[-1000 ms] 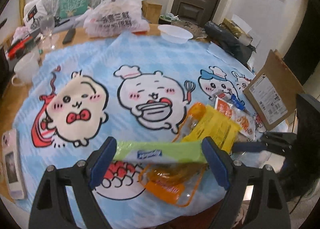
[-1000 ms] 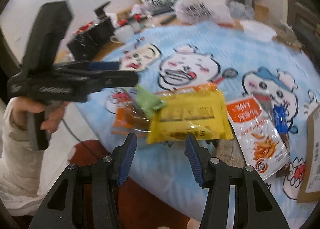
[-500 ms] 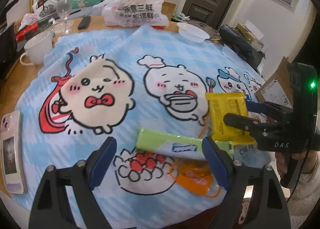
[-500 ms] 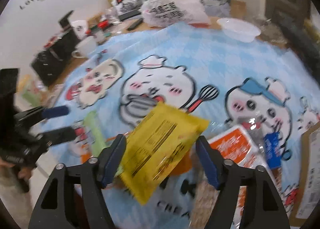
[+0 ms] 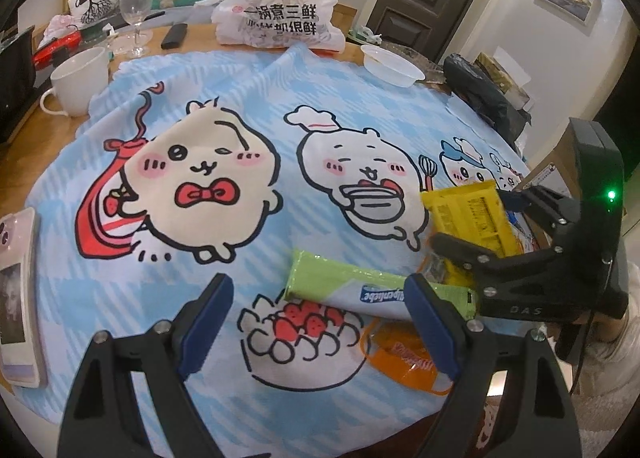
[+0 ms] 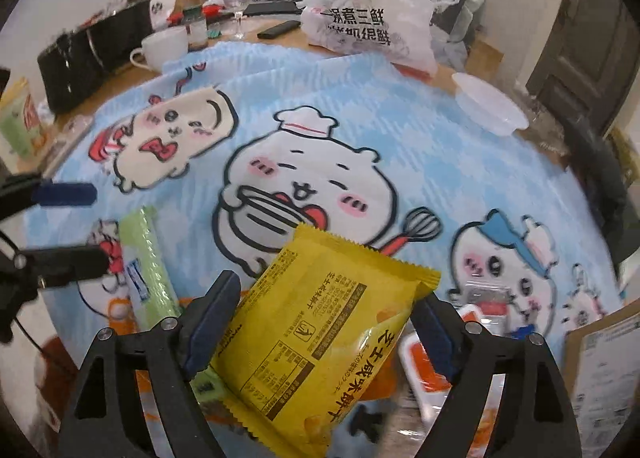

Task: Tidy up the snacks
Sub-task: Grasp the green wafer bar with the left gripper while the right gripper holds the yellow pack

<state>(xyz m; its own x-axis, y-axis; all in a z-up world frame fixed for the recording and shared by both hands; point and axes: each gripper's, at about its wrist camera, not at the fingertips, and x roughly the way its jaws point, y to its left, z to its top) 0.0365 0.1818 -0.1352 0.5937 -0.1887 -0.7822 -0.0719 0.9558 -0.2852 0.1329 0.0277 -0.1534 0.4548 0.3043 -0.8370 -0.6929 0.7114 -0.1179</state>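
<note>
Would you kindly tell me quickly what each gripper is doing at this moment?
Left gripper: open, holding nothing, above the green packet.
Right gripper: shut on the yellow snack packet, lifted off the cloth.

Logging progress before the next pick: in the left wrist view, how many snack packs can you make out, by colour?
yellow pack: 1
green pack: 1
orange pack: 1
Total: 3; any others at the right edge are hidden.
</note>
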